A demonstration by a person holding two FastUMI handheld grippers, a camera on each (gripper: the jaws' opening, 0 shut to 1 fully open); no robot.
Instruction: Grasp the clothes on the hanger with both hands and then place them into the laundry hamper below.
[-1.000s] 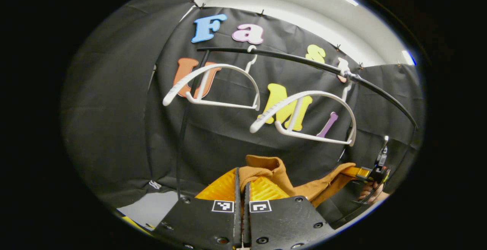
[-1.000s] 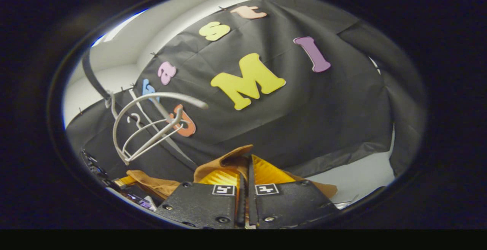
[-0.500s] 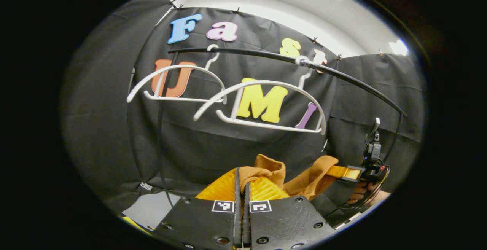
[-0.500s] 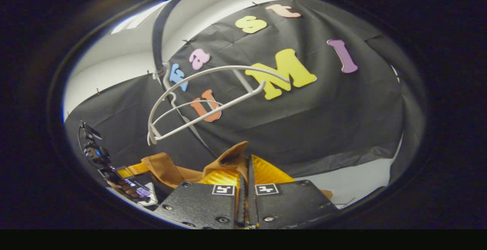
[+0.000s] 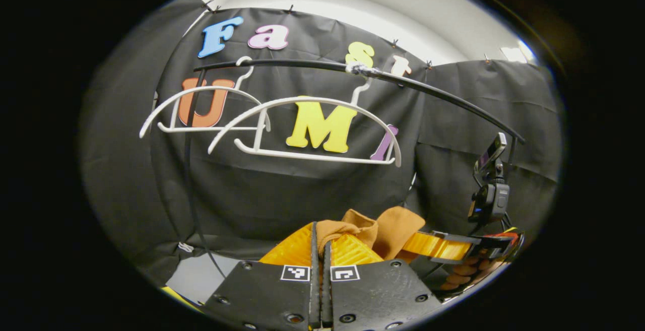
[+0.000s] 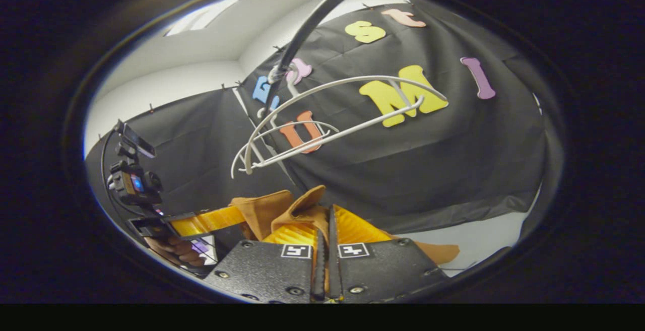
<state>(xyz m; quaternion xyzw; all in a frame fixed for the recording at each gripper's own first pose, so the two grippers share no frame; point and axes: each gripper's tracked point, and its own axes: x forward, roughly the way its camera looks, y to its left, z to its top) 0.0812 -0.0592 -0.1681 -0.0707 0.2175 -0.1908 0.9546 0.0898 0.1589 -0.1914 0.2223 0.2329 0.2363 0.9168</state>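
My left gripper (image 5: pixel 320 238) and right gripper (image 6: pixel 326 227) each pinch the brown garment (image 5: pixel 388 225), bunched between them below the bare white hangers (image 5: pixel 307 129). Behind, black rail (image 5: pixel 403 81).

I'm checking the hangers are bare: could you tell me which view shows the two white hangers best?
The left gripper view: both white hangers hang side on from the black rail, bare. The right gripper view shows the hangers end on, one overlapping the other.
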